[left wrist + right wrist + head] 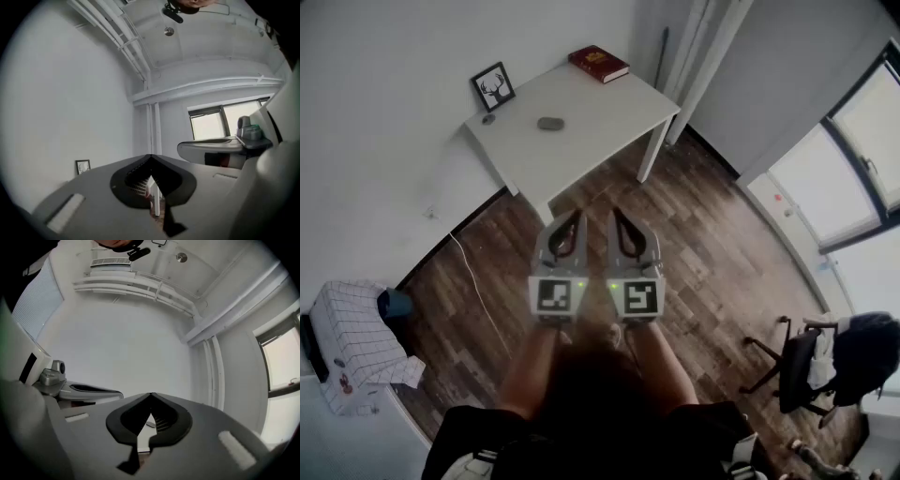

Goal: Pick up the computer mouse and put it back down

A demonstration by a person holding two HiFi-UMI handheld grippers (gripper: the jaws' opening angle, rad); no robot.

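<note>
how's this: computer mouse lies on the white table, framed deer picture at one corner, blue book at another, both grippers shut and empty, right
Not quite: the book is red, not blue; the head view shows it. The computer mouse, white table, framed deer picture and the shut, empty left gripper and right gripper are as you say.

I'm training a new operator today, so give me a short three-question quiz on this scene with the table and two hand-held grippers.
1. True or false: the computer mouse lies on the white table.
2. Which lies at the table's far corner: A red book, B mug, C lamp?
3. Fill in: the left hand-held gripper and the right hand-held gripper are both ____ and empty.
Key: 1 true; 2 A; 3 shut.
</note>
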